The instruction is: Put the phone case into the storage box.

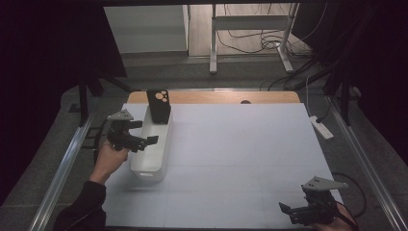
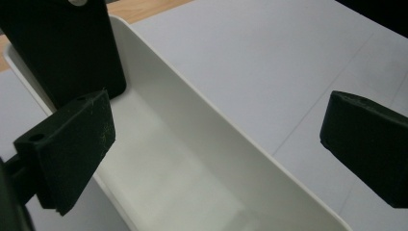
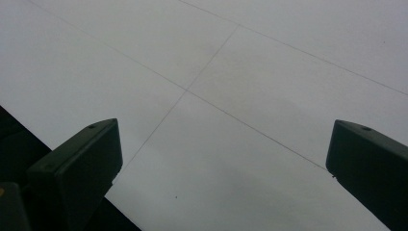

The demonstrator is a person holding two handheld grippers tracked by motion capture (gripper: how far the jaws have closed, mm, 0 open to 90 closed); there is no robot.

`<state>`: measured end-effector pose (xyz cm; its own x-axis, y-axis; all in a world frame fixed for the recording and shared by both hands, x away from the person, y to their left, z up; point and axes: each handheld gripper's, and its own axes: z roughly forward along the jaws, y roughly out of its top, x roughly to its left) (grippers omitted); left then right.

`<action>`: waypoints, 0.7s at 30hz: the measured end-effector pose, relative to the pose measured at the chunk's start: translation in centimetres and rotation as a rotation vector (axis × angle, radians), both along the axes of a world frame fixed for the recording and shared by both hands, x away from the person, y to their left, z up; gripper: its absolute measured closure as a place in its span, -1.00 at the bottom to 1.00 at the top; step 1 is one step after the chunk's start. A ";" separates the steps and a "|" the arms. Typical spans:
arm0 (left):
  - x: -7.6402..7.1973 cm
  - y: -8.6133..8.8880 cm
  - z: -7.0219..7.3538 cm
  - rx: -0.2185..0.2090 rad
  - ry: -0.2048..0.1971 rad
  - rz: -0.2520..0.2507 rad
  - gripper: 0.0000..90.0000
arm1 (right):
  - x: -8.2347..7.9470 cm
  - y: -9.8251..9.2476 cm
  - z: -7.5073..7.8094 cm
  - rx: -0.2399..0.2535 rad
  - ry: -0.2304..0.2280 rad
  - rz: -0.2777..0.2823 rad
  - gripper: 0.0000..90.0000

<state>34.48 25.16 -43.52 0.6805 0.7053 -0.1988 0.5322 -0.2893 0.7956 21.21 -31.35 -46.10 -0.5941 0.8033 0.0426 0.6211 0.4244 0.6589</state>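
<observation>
Meanwhile, left hand-held gripper [image 1: 140, 140] hovers wide open over white bin [image 1: 144, 168] holding upright phone case [image 1: 159, 106]; right hand-held gripper [image 1: 294, 211] idles wide open. Next move likely: reach case.

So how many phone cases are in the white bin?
1: a black phone case stands upright at the far end of the white bin. The rest of the bin looks empty.
</observation>
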 end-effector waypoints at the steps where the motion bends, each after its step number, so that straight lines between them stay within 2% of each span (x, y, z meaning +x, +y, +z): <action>1: -0.2 0.0 0.0 -0.006 0.001 0.001 -1.00 | 0.0 0.0 0.0 0.001 -0.001 -0.001 -1.00; 8: -1.7 0.1 0.0 -0.051 -0.028 -0.006 -1.00 | 0.0 0.0 0.0 0.000 0.000 -0.002 -1.00; 21: -4.6 0.2 -0.6 -0.040 -0.038 0.017 -1.00 | 0.0 0.0 0.0 -0.004 -0.001 0.001 -1.00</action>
